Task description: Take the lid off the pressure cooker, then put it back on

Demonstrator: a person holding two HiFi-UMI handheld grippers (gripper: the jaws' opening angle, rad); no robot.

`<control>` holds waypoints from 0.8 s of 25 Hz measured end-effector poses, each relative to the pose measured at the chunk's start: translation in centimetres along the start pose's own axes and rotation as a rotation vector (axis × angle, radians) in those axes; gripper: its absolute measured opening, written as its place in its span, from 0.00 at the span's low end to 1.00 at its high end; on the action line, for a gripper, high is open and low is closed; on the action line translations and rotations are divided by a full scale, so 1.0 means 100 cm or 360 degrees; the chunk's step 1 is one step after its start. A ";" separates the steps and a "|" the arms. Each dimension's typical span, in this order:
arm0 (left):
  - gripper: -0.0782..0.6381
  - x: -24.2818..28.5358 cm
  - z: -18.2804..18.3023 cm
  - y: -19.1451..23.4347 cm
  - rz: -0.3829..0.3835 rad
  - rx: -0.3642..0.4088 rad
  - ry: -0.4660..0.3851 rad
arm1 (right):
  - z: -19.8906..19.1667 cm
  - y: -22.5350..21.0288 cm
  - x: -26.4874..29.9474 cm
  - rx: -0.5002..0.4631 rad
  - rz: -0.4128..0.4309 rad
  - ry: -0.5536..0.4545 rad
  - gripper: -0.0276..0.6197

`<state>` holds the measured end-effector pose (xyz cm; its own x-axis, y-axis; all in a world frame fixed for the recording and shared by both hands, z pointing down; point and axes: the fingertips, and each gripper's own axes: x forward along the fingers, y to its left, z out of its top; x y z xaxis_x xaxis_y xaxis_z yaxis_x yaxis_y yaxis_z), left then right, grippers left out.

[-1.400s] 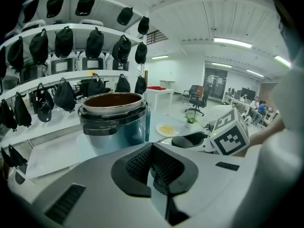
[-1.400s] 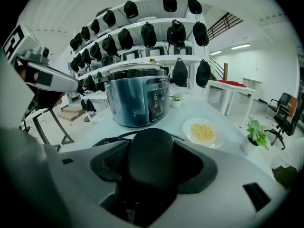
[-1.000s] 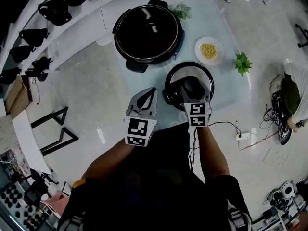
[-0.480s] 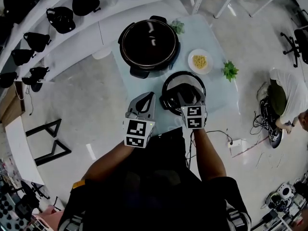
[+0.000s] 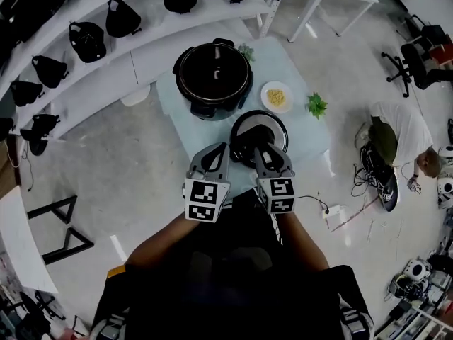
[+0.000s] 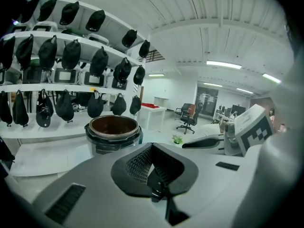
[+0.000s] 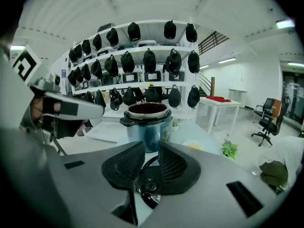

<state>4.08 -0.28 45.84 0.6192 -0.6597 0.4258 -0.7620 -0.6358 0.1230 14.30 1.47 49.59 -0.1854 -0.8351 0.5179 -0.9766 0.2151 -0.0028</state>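
Note:
The pressure cooker [image 5: 212,69] stands open on the pale table [image 5: 175,101], its dark pot empty; it also shows ahead in the left gripper view [image 6: 114,129] and the right gripper view [image 7: 148,118]. Its black lid [image 5: 263,129] lies flat on the table nearer me, partly hidden by the right gripper. My right gripper [image 5: 258,149] hangs above the lid's near edge, its jaws closing with a narrow gap and nothing between them; the lid [image 7: 148,186] shows below that gap. My left gripper [image 5: 224,148] hovers just left of the lid, shut and empty.
A white plate of yellow food [image 5: 277,97] and a small green plant [image 5: 316,105] sit right of the cooker, another plant [image 5: 245,52] behind it. Curved shelves of black caps [image 5: 88,37] ring the far side. A person [image 5: 396,140] crouches on the floor at right.
Both grippers have risen and drawn back toward me. The right gripper has come off the lid's handle and its jaws have narrowed. The lid stays on the table.

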 end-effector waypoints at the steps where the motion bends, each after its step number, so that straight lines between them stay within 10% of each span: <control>1: 0.12 -0.004 0.001 -0.002 -0.0005 -0.0005 -0.0010 | 0.002 0.002 -0.007 0.0009 -0.0006 -0.0009 0.18; 20: 0.12 -0.030 0.048 -0.075 0.0175 0.0003 -0.0208 | 0.055 -0.027 -0.089 -0.0113 0.0166 -0.0213 0.09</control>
<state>8.85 4.58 39.28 0.5514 -0.7718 0.3167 -0.8263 -0.5574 0.0805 17.95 5.56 40.22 -0.3031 -0.8653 0.3993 -0.9419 0.3355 0.0121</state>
